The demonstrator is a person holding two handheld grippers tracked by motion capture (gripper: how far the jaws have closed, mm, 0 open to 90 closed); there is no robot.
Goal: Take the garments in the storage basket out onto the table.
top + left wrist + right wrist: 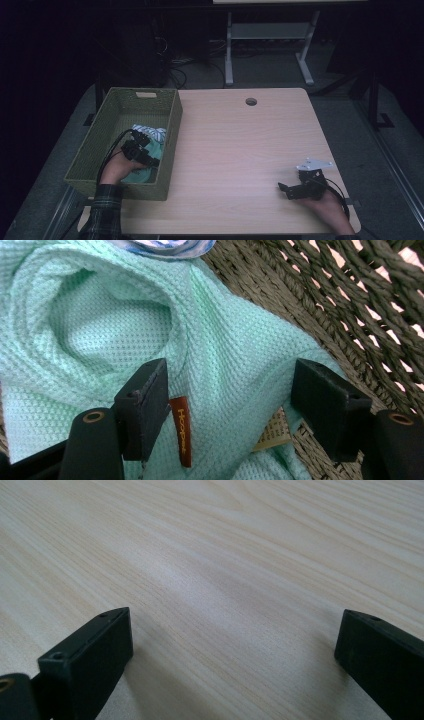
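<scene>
Towel (100, 340) lies in the basket (102, 135) directly beneath the left gripper (230, 400), jaws spread, fold running toward twelve o'clock.

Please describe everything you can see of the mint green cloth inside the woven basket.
The mint green cloth looks like waffle-weave cotton, soft and crumpled into loose folds with a hollow in the middle. A small orange-brown label with yellow lettering and a pale printed tag hang from its edge. It lies in the near part of the green woven basket, against the wall. A white and blue patterned fabric lies beside it, farther back. The left gripper is over it with open jaws on either side of a fold.
</scene>
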